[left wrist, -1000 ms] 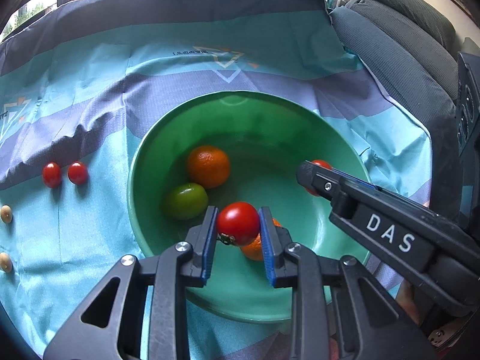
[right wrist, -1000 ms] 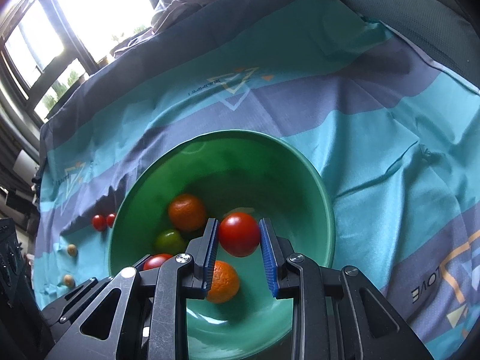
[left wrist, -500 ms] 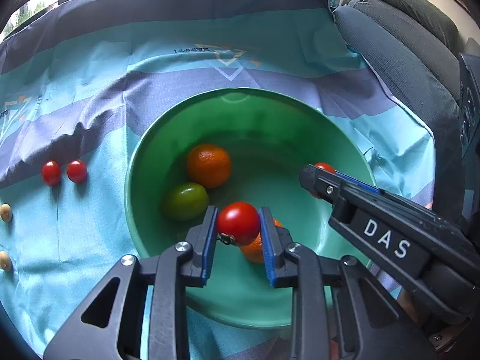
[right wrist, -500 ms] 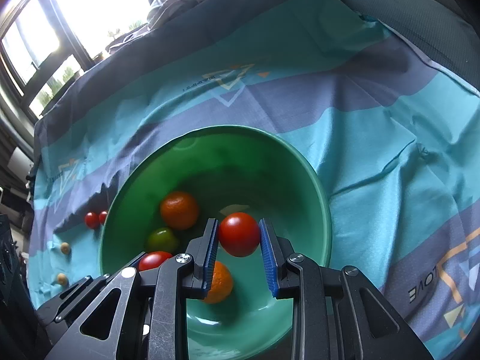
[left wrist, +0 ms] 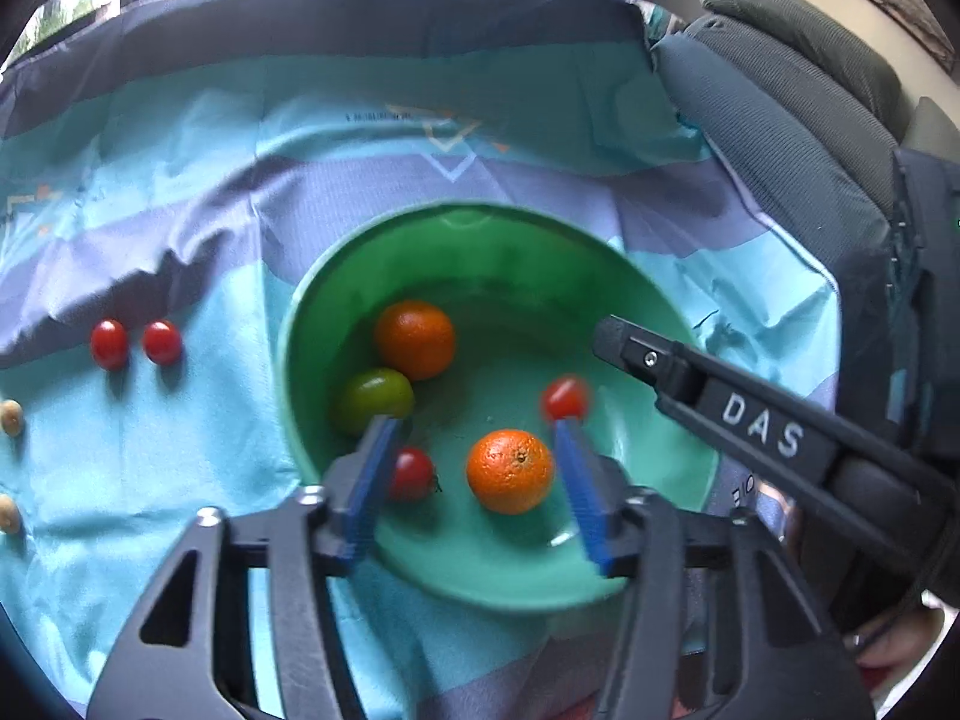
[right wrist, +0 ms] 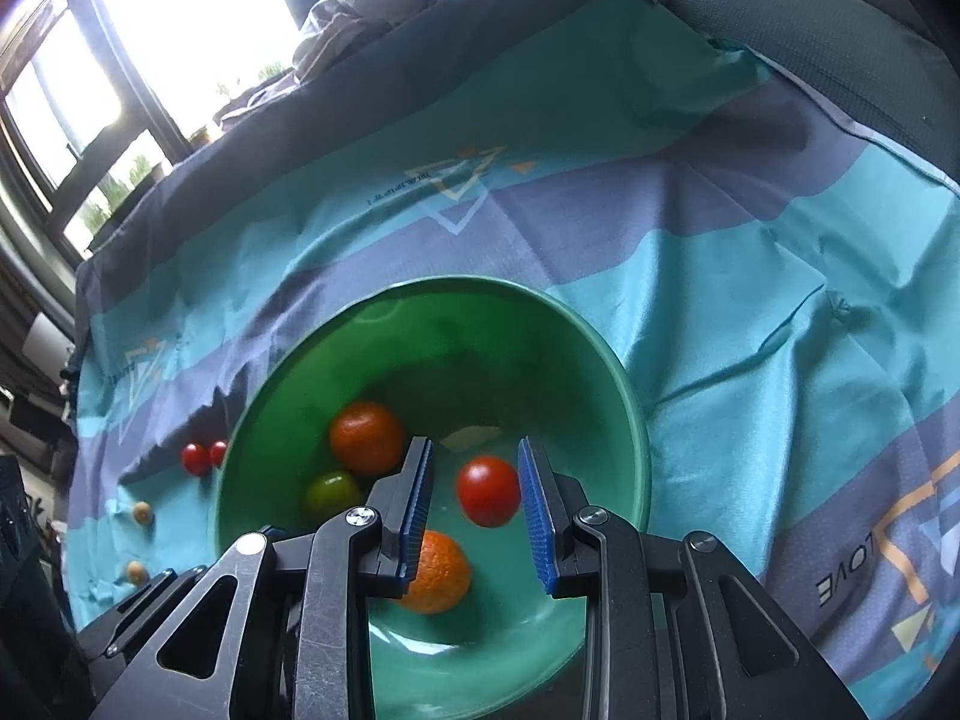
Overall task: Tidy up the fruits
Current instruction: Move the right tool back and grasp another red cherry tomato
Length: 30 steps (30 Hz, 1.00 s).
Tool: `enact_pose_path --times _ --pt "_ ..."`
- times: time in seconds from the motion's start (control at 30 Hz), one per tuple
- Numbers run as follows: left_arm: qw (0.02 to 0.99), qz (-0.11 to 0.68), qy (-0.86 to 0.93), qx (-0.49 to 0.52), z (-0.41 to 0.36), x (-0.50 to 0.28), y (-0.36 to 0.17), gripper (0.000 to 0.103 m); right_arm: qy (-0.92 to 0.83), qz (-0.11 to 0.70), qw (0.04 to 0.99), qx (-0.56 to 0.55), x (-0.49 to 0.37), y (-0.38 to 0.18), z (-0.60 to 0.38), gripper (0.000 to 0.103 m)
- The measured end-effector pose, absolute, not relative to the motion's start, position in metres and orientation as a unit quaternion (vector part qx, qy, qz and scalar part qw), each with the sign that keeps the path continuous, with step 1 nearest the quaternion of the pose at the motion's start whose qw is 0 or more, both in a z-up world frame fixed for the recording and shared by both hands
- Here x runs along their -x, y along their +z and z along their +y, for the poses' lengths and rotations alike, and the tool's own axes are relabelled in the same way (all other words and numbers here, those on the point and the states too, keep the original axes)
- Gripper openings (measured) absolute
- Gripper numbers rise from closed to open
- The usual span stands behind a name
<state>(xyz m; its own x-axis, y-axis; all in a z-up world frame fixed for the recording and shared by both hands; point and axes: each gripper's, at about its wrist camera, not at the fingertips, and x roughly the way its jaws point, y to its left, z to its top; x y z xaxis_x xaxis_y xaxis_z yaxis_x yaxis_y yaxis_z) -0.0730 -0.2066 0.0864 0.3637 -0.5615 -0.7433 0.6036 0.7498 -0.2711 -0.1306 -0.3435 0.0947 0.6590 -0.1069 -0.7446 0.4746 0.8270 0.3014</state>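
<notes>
A green bowl (left wrist: 648,312) sits on a striped cloth and holds two oranges (left wrist: 510,471) (left wrist: 414,339), a green fruit (left wrist: 375,399) and two red tomatoes (left wrist: 411,474) (left wrist: 565,397). My left gripper (left wrist: 474,495) is open over the bowl's near rim, with one tomato and one orange lying below between its fingers. My right gripper (right wrist: 477,504) is open above the bowl (right wrist: 630,414). A blurred red tomato (right wrist: 487,491) sits free between its fingers. The right gripper's finger (left wrist: 648,354) reaches in from the right in the left wrist view.
Two small red tomatoes (left wrist: 135,343) lie on the cloth left of the bowl. Two beige round things (left wrist: 9,417) lie at the far left edge. A grey padded seat (left wrist: 780,96) rises at the right. A window and crumpled cloth (right wrist: 360,18) are at the back.
Both grippers opened and let go of their red tomatoes. The left one's tomato now lies in the bowl. The right one's tomato is loose and blurred. Both views drew back a little.
</notes>
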Motion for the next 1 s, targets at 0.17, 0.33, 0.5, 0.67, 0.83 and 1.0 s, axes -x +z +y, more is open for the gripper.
enact_pose_path --times 0.17,0.33,0.5,0.67,0.83,1.0 --pt "0.843 0.411 -0.349 0.007 -0.161 0.078 0.113 0.06 -0.141 0.345 0.894 -0.248 0.137 0.112 -0.333 0.049" --pt "0.866 0.398 -0.301 0.039 -0.096 0.067 0.123 0.067 -0.125 0.337 0.908 -0.216 0.13 0.125 -0.306 0.05" --pt "0.891 0.396 -0.22 0.032 -0.027 0.049 0.116 0.067 -0.128 0.343 0.917 -0.159 0.115 0.133 -0.269 0.05" --pt "0.9 0.401 -0.16 0.05 0.033 0.03 0.099 0.067 -0.112 0.355 0.922 -0.108 0.098 0.13 -0.23 0.05" --pt "0.894 0.418 -0.145 0.078 0.067 0.017 0.086 0.067 -0.075 0.379 0.916 -0.11 0.076 0.124 -0.198 0.05" --pt "0.882 0.438 -0.138 0.103 0.078 0.003 0.074 0.067 -0.029 0.427 0.891 -0.15 0.034 0.112 -0.174 0.05"
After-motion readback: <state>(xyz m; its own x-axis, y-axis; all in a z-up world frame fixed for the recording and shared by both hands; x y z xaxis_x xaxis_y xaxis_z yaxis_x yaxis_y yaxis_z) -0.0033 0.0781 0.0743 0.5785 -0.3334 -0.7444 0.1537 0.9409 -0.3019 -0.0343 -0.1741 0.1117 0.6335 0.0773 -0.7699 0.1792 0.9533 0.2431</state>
